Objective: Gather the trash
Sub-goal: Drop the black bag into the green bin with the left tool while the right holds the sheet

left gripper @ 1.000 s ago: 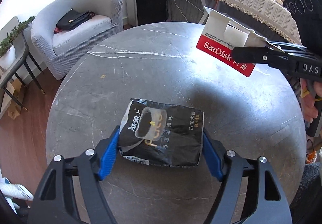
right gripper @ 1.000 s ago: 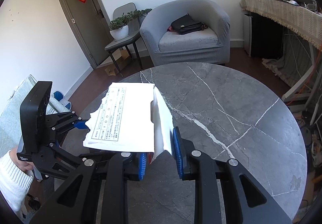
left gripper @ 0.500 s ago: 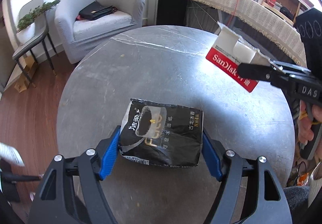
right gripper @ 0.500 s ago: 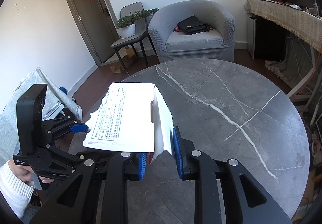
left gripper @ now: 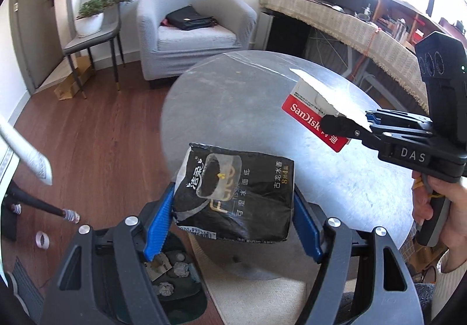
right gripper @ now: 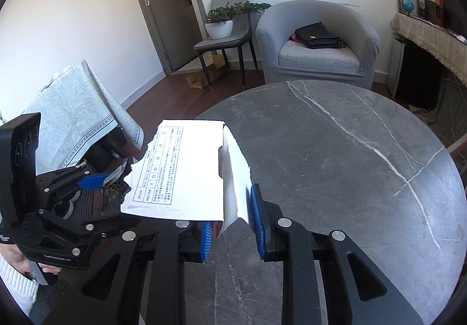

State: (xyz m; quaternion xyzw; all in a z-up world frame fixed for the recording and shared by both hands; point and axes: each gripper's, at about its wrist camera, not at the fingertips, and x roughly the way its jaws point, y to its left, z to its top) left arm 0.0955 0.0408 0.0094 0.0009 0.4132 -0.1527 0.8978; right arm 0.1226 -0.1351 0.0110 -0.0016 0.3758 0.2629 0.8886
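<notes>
A black tissue pack [left gripper: 236, 193] hangs in the air, with my left gripper [left gripper: 233, 205] shut on it by its blue pads. It sits past the near left edge of the round grey marble table [left gripper: 233, 97], above a dark green bin [left gripper: 201, 300] that holds crumpled paper. My right gripper [right gripper: 232, 222] is shut on a torn white and red SanDisk package [right gripper: 186, 170], held over the table's left edge [right gripper: 335, 164]. In the left wrist view the right gripper [left gripper: 335, 123] and the package [left gripper: 309, 117] are at the right. The left gripper [right gripper: 93, 182] shows at the left of the right wrist view.
A grey armchair [left gripper: 189, 33] with a black bag stands behind the table, beside a chair carrying a potted plant [left gripper: 90, 21]. A patterned cloth [right gripper: 76, 120] drapes over something at the left. A tape roll [left gripper: 42, 240] lies on the wood floor. A cloth-covered desk [left gripper: 364, 30] runs along the right.
Both grippers have swung left with their loads. The tissue pack has left the tabletop's middle and now hangs past its edge, with the floor and the bin beneath in view.
</notes>
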